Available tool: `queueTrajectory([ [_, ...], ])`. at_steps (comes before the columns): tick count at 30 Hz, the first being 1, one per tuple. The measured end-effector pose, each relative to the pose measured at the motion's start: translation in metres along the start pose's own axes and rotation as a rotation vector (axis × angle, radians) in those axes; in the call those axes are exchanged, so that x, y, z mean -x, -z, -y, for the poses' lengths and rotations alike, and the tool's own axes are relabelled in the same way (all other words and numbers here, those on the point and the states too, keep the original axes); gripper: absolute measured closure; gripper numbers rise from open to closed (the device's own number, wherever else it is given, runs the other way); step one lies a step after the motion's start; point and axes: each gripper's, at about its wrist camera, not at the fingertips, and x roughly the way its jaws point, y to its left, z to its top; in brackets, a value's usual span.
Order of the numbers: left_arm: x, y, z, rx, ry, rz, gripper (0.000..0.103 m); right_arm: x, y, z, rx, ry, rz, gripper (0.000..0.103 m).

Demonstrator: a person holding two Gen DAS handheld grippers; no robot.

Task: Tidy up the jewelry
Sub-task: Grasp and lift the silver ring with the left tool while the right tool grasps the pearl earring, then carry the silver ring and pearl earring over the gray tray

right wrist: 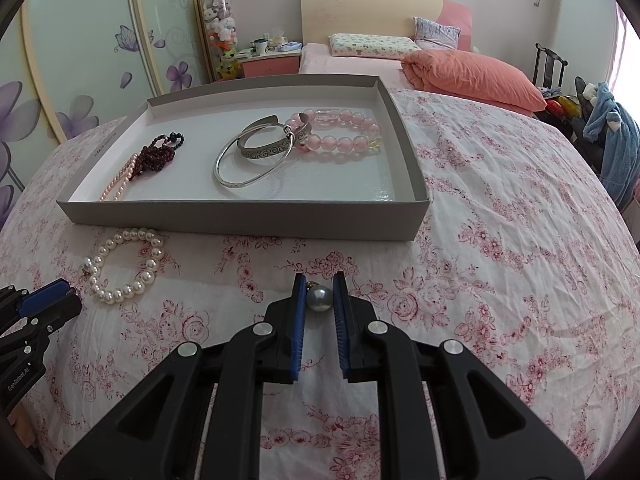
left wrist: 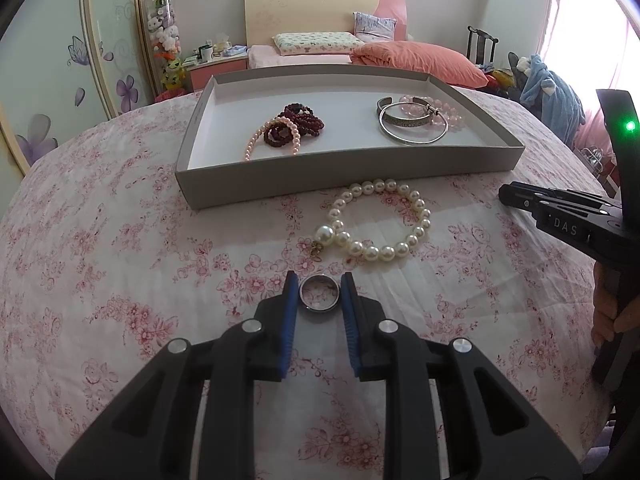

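Surface: floral bedspread, bare right of tray.
Tray: beads, bangles inside.
Pearl bracelet: just outside the tray's front wall.
Left gripper: clamps silver ring.
Right gripper: clamps grey pearl.

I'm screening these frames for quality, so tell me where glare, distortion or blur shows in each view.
Left wrist view: the window at upper right is blown out to white, the fisheye bows the grey tray and darkens the corners, and the pearl bracelet is sharp. Right wrist view: the same barrel bend, a small sheen on the tray floor, the far room softer than the bedspread.
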Motion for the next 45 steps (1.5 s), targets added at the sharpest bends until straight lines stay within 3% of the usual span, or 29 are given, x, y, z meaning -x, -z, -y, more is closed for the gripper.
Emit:
queueTrajectory([
  [7, 0.002, 0.001, 0.000, -0.009, -0.013, 0.001, 0.081, 0.004, 0.003, 0.001, -0.021, -0.011, -0.017, 0.088],
  [12, 0.011, 0.009, -0.011, 0.033, -0.003, -0.011, 0.081, 0.019, 0.018, -0.006, -0.038, -0.125, -0.083, 0.089],
  [15, 0.019, 0.009, -0.024, 0.085, 0.021, -0.014, 0.081, 0.025, 0.022, -0.006, -0.101, -0.239, -0.127, 0.089],
  [17, 0.028, 0.007, -0.029, 0.101, 0.009, 0.027, 0.081, 0.034, 0.019, -0.009, -0.108, -0.247, -0.082, 0.089],
  [22, 0.058, -0.006, -0.033, 0.131, -0.005, 0.161, 0.081, 0.071, 0.005, -0.025, -0.056, -0.189, 0.124, 0.089],
  [26, 0.081, -0.014, -0.024, 0.114, -0.068, 0.312, 0.081, 0.099, 0.002, -0.045, 0.027, -0.067, 0.349, 0.089],
  [30, 0.093, -0.022, -0.015, 0.103, -0.093, 0.397, 0.081, 0.109, -0.001, -0.051, 0.076, -0.011, 0.475, 0.089],
  [36, 0.098, -0.029, -0.014, 0.107, -0.075, 0.448, 0.081, 0.118, -0.007, -0.048, 0.074, 0.007, 0.576, 0.089],
  [45, 0.095, -0.047, -0.011, 0.100, -0.075, 0.475, 0.081, 0.117, -0.022, -0.047, 0.049, 0.003, 0.600, 0.089],
])
